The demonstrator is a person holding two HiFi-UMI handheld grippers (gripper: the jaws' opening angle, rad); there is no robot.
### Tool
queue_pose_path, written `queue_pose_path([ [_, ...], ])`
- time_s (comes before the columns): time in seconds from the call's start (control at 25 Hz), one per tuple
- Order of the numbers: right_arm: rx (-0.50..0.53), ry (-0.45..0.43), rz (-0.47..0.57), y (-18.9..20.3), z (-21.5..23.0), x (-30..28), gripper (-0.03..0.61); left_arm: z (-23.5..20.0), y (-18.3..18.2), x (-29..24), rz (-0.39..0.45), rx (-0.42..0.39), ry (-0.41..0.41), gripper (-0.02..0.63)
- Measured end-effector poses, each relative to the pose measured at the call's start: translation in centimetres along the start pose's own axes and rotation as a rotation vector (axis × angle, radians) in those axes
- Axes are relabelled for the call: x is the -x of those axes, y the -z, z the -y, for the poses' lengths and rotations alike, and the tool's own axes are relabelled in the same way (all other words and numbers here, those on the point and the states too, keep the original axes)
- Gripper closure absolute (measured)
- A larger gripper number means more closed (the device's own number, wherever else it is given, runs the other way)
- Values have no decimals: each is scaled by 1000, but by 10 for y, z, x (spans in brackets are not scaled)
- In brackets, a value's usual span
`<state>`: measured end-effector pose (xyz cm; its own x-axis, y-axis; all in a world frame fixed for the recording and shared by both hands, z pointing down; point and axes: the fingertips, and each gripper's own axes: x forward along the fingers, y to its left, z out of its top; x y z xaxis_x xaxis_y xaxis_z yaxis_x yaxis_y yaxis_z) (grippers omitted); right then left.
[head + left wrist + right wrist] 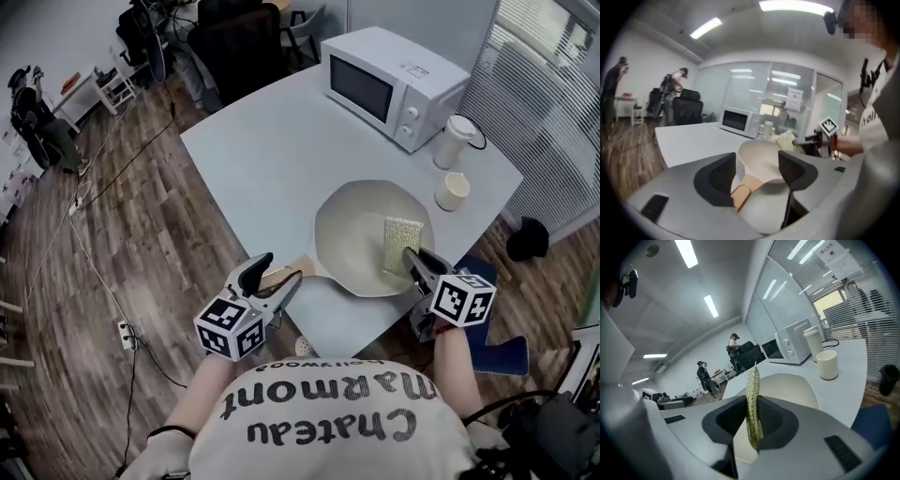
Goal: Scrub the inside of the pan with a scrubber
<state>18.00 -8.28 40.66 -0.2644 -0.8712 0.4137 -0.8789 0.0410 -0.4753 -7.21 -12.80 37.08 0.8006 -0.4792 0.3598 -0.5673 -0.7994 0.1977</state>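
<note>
Here, the right gripper [412,258] is shown clamped on the flat yellow-green scrubber [401,242] over the near rim of the pale, shallow pan [352,230] on the white table [262,150], while the left gripper [757,169], jaws apart, is aligned on the tan handle [742,193], which seemingly must be grasped before scrubbing.

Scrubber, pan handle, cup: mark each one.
scrubber [399,239], head view, middle of its face
pan handle [743,193], left gripper view, its tan end
cup [452,192], head view, its open top

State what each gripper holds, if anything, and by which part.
Right gripper pinches the scrubber by its near edge. Left gripper holds nothing; its jaws stand open.
</note>
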Motion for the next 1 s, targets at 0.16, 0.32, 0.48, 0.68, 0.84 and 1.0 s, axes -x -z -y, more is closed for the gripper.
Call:
queue_pose_path([
  [0.16,-36,45,22,-3,2,-16,508,-4,38,-39,-305,-446,123,288],
  [0.32,-62,57,28,-1,-3,-35,508,-3,59,-64,-424,-555,257,288],
  [0.48,-79,7,38,-5,-20,-54,508,-2,78,-75,-524,-541,356,288],
  [0.68,-33,-115,-1,-6,-55,-80,508,6,98,-84,-628,-598,441,287],
  [0.84,99,-97,-95,3,-62,-115,508,4,102,-93,-666,-723,405,328],
  [1.0,189,-66,-151,17,-66,-153,508,-3,99,-100,-677,-767,391,351],
])
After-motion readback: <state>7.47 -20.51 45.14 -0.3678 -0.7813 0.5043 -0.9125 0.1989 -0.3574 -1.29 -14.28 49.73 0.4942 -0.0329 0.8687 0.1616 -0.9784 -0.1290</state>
